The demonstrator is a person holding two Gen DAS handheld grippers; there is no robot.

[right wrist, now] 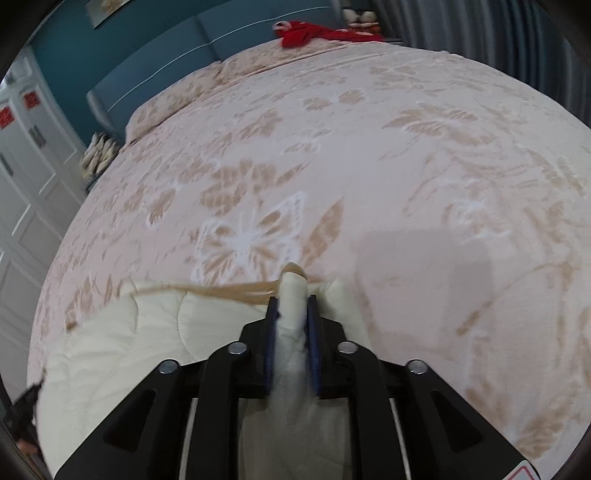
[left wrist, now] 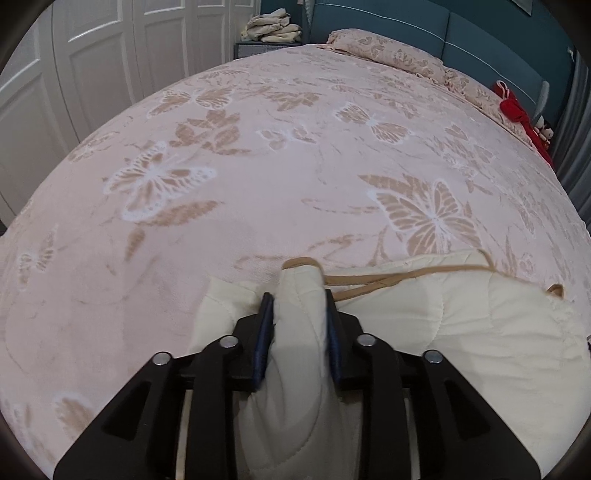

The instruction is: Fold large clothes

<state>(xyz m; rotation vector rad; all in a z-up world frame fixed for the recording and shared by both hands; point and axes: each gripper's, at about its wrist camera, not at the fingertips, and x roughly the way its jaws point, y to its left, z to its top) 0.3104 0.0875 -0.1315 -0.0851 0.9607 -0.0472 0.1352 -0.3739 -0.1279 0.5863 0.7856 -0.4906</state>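
Note:
A cream quilted garment (left wrist: 461,332) with tan trim lies at the near edge of a pink butterfly-patterned bed. My left gripper (left wrist: 297,295) is shut on a bunched fold of it, the tan-edged corner sticking out past the fingertips. In the right wrist view the same cream garment (right wrist: 129,343) spreads to the left. My right gripper (right wrist: 292,301) is shut on another bunched, tan-edged corner of it. Both grippers hold the cloth just above the bedspread.
The pink bedspread (left wrist: 280,155) fills both views. A matching pillow (left wrist: 399,55) and a teal headboard (left wrist: 480,37) are at the far end. A red cloth (left wrist: 521,118) lies by the pillow. Folded beige laundry (left wrist: 273,27) sits on a nightstand. White wardrobe doors (left wrist: 92,55) stand left.

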